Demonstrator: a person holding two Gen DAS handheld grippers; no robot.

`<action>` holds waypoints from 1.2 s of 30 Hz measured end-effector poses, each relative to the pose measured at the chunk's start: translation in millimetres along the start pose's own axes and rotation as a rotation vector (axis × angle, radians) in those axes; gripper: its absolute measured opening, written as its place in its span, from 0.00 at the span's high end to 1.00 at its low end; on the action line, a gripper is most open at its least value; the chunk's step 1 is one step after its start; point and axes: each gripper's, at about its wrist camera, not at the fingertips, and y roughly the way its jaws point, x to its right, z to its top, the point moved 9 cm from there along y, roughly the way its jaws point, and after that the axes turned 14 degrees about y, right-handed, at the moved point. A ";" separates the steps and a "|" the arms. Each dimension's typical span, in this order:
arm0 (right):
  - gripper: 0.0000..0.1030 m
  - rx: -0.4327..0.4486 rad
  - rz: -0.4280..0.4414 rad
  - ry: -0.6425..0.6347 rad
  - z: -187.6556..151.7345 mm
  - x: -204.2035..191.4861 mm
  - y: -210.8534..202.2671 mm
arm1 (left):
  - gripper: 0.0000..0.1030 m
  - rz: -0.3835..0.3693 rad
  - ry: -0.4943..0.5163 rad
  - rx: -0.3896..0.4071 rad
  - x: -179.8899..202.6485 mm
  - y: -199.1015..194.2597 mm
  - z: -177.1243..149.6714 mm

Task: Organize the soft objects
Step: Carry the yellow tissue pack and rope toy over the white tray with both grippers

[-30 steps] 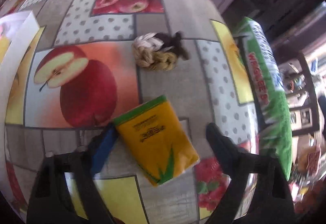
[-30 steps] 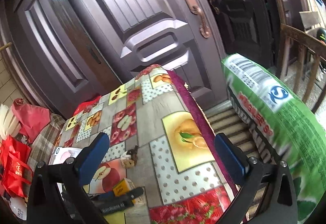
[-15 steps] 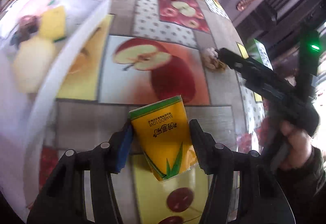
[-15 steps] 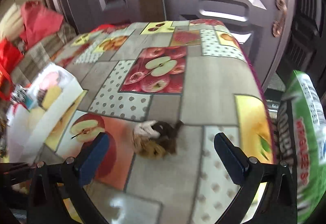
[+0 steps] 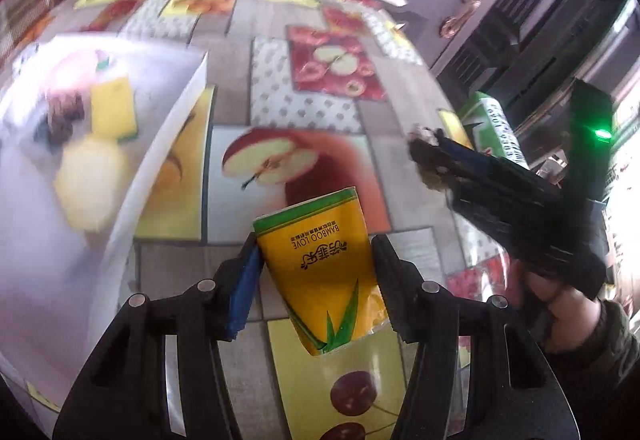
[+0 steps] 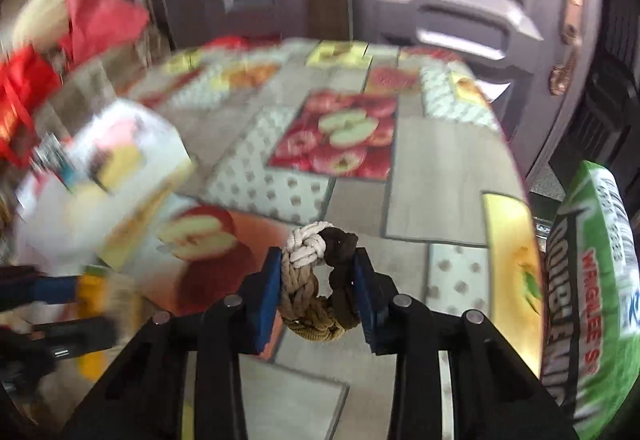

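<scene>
1. Between the left gripper's (image 5: 316,272) pads sits a yellow tissue pack (image 5: 320,264), clamped and lifted clear of the fruit-print tablecloth (image 5: 332,167).
2. Right gripper (image 6: 318,288): jaws closing on a braided rope ring (image 6: 320,280), both pads touching its sides, just above the tablecloth.
3. White bin (image 5: 160,167) stands at the table's left; a yellow sponge (image 5: 112,107) and blurred items lie inside.
4. Green sack (image 6: 592,280) stands beside the table's right edge.

The white bin (image 5: 168,143) at the left is motion-blurred, so its contents blur into yellow and pink shapes. The green bag (image 6: 592,280) is cut off at the right edge.
</scene>
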 end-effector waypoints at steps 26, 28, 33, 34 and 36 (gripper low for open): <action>0.66 0.531 0.156 0.138 61.0 -74.7 -239.3 | 0.47 0.205 0.137 0.427 -34.6 -215.3 42.7; 0.66 0.538 0.155 0.144 57.8 -79.0 -243.0 | 0.47 0.203 0.141 0.433 -38.5 -222.5 39.5; 0.66 0.555 0.148 0.155 52.5 -90.6 -250.7 | 0.47 0.195 0.158 0.443 -44.4 -234.7 32.7; 0.66 0.560 0.147 0.157 52.1 -93.4 -252.5 | 0.47 0.194 0.160 0.447 -45.9 -237.4 31.4; 0.66 0.568 0.145 0.154 50.5 -99.0 -255.4 | 0.47 0.192 0.163 0.454 -48.0 -242.2 28.9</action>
